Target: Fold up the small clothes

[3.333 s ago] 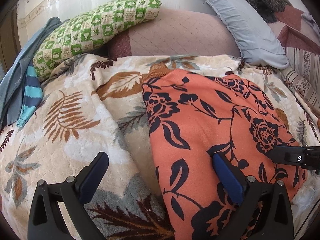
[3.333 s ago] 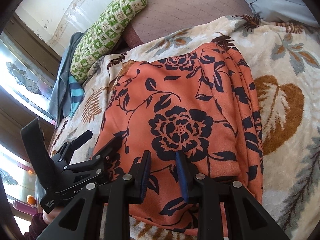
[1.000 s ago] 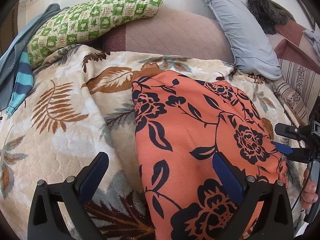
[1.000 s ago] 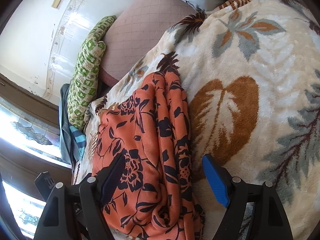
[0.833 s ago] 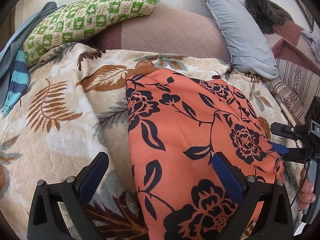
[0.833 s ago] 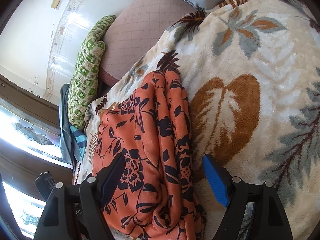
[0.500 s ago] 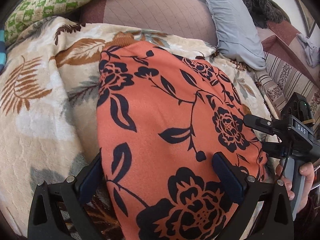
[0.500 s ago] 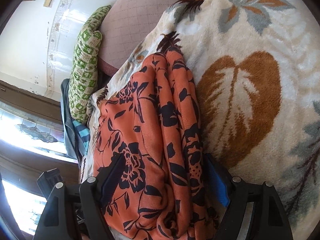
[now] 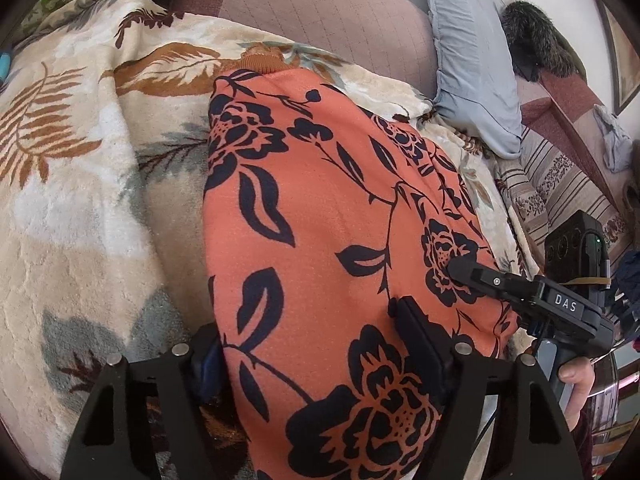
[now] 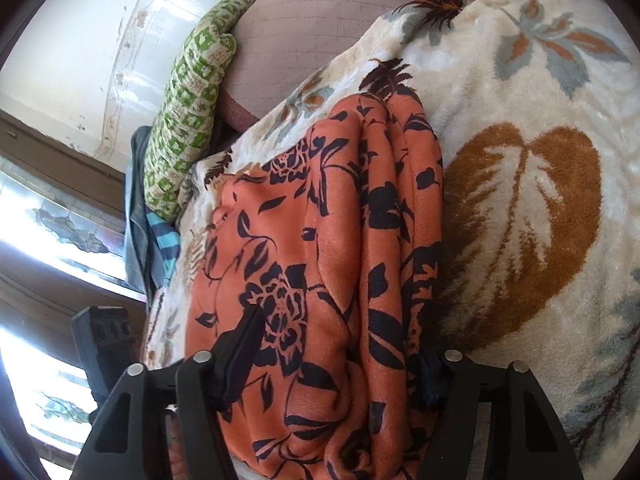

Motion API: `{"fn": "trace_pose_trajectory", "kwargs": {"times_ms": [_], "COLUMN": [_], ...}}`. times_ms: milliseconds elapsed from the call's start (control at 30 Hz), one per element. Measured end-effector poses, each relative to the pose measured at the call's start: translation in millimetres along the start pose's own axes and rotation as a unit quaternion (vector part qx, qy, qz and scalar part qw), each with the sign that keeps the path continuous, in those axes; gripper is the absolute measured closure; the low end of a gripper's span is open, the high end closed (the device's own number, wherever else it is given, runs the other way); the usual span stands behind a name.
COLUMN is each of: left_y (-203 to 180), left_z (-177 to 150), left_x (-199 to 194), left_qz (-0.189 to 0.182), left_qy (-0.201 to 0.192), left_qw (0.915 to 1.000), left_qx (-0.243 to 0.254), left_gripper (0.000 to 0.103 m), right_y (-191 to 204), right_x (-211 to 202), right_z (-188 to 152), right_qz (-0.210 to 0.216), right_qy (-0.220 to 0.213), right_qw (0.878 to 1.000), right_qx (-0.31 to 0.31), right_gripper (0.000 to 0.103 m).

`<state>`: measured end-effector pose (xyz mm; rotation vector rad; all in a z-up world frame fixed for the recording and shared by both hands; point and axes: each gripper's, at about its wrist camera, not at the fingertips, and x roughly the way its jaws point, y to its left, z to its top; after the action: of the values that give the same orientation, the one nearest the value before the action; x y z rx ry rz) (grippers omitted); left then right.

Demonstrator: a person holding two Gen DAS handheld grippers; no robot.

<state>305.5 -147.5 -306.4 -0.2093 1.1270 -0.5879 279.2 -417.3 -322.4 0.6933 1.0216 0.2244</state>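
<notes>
An orange garment [image 9: 320, 216] with a dark floral print lies folded on a leaf-patterned blanket [image 9: 80, 200]. My left gripper [image 9: 312, 344] straddles its near left edge, one finger [image 9: 420, 332] on top of the cloth and the other below, closing on it. My right gripper [image 10: 340, 352] straddles the garment's [image 10: 320, 240] bunched right edge, one finger [image 10: 244, 336] over the cloth, the other at the blanket side. The right gripper also shows in the left wrist view [image 9: 480, 276], held by a hand.
A green patterned pillow [image 10: 188, 100], a mauve quilted cushion [image 9: 320, 12] and a grey-blue pillow [image 9: 472, 52] line the back. Blue clothes [image 10: 160, 236] lie at the far left by a window. A striped cover [image 9: 560, 184] lies to the right.
Both grippers moved forward onto the garment's near corners and their jaws narrowed around the cloth. Earlier both were wide open just short of it.
</notes>
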Motion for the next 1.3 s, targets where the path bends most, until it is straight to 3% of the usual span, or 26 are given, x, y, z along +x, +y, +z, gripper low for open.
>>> {"fn": "trace_pose_trajectory", "kwargs": {"times_ms": [100,167,267,467,700,1000,1200,1300], "left_y": [-1.3,-2.4,-7.3,3.2,-0.1,11.7,28.5,37.6], "left_z": [0.2,1.4,-0.4,2.2,1.2,-8.2,-44.8,-62.4], "left_x": [2.7,7.1,7.3,-7.4,-29.9,-96.9,-166.2,-189.2], "left_qz": [0.001,-0.010,-0.002,-0.013,0.004,0.002,-0.006,-0.012], "left_qy": [-0.001,0.003,-0.003,-0.031,-0.060,-0.119,-0.176,-0.186], "left_qw": [1.0000,0.9999,0.9998,0.9994,0.9981,0.9928,0.9843,0.9825], "left_qx": [0.003,0.006,0.017,-0.007,0.013,0.014,0.007,-0.004], "left_gripper": [0.024,0.015,0.016,0.052,0.059,0.060,0.060,0.060], "right_y": [0.1,-0.8,-2.6,23.2,61.1,109.5,151.7,160.5], "right_x": [1.4,3.4,5.9,-2.9,-17.5,-36.0,-55.0,-63.9], "right_z": [-0.6,-0.7,-0.3,-5.5,-12.9,-44.3,-82.0,-107.8], "right_qz": [-0.001,-0.002,0.003,-0.028,-0.025,0.004,0.041,0.055], "right_qy": [-0.004,-0.006,-0.008,-0.035,-0.069,-0.103,-0.125,-0.122], "right_qw": [1.000,1.000,1.000,0.998,0.994,0.988,0.981,0.982], "right_qx": [-0.001,0.002,0.007,-0.043,-0.079,-0.115,-0.140,-0.137], "right_gripper": [0.049,0.049,0.049,0.058,0.061,0.061,0.061,0.061]}}
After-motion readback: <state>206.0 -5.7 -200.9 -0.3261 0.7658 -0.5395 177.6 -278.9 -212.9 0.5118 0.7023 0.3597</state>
